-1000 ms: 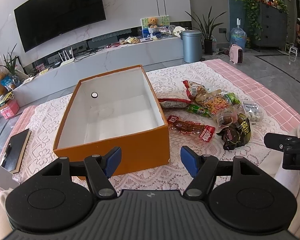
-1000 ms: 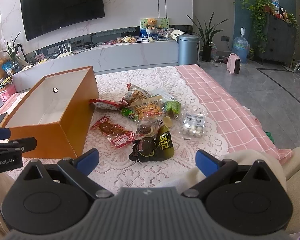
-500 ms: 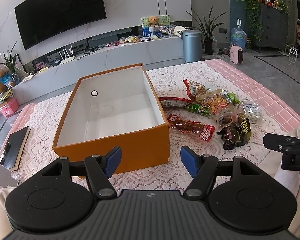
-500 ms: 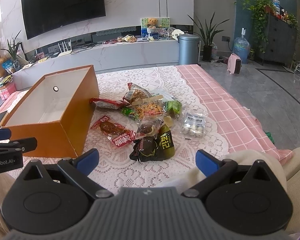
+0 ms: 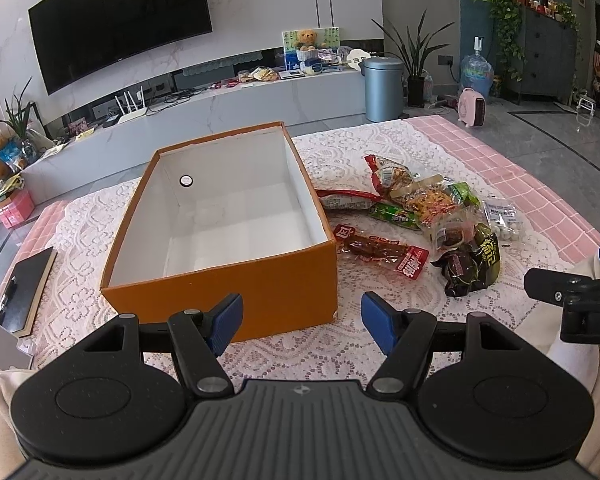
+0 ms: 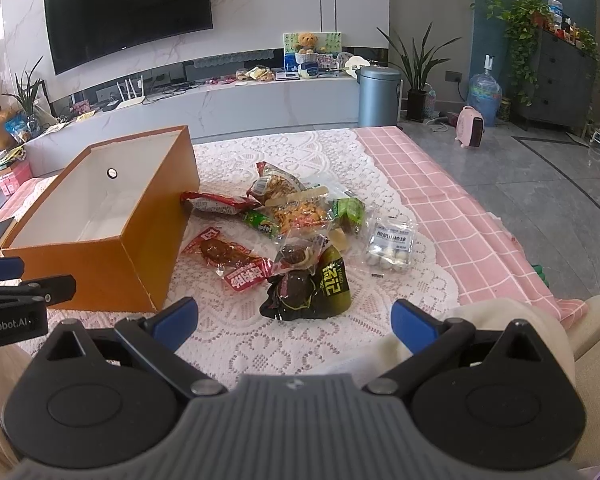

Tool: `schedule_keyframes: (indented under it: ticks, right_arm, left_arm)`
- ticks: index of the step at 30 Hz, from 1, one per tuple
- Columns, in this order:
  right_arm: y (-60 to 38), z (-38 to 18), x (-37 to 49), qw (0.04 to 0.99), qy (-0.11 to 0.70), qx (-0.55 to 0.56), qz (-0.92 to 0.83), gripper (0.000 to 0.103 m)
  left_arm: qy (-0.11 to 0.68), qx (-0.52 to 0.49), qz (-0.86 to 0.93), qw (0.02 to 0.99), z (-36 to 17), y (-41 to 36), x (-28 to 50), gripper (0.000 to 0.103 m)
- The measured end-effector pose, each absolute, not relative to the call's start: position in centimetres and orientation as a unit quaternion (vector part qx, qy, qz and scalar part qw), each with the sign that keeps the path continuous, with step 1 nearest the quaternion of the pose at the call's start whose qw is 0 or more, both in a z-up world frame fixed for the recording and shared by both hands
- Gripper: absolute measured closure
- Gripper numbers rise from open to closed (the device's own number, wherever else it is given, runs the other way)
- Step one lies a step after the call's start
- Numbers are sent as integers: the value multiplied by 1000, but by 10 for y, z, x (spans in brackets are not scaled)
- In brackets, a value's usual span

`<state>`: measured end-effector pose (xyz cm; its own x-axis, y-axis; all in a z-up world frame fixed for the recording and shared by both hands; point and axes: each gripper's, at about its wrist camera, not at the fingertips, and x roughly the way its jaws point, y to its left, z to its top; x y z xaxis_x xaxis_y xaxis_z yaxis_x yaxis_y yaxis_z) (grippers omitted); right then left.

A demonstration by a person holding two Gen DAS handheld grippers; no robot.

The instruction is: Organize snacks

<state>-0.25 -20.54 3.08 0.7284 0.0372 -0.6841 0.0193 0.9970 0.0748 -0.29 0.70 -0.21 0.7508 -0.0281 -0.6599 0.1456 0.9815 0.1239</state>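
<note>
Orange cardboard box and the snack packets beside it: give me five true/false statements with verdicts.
1. The orange cardboard box with the white inside holds no snacks. True.
2. The left gripper is shut on a packet. False: its jaws stand open with nothing between them.
3. The clear packet of small white balls lies on the far side of the pile from the box. True.
4. The dark brown and green packet is the snack farthest from the right gripper. False: it is the nearest one.
5. The snacks lie on bare pink checked cloth. False: they lie on the white lace tablecloth.
</note>
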Motion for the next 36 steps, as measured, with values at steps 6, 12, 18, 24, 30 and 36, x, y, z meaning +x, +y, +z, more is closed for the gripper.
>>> schedule_keyframes:
  ticks: [6,12,18,24,30,36]
  right_arm:
    - [-204,29,0,928,371,32,7,3]
    - [-209,29,2,932,360,33,23,3]
    - [-226,26,18,931,361,53,19,20]
    - [-248,14,43,915,396,73,21,41]
    - [-274,2,71,906,413,85,-13,40]
    - [-299,-13,99,898,427,99,-41,41]
  left_arm:
    - [350,81,-51,932,-4,7,2,25]
    - [337,90,-79,934,-1,-1,7,42]
    - [350,72,-139,924,0,-16,23,72]
    - [373,42,-198,906,-4,-33,48,53]
    - [379,57,-221,897,-12,-61,77,38]
    - [414,20,-226,881,-28,-82,112,29]
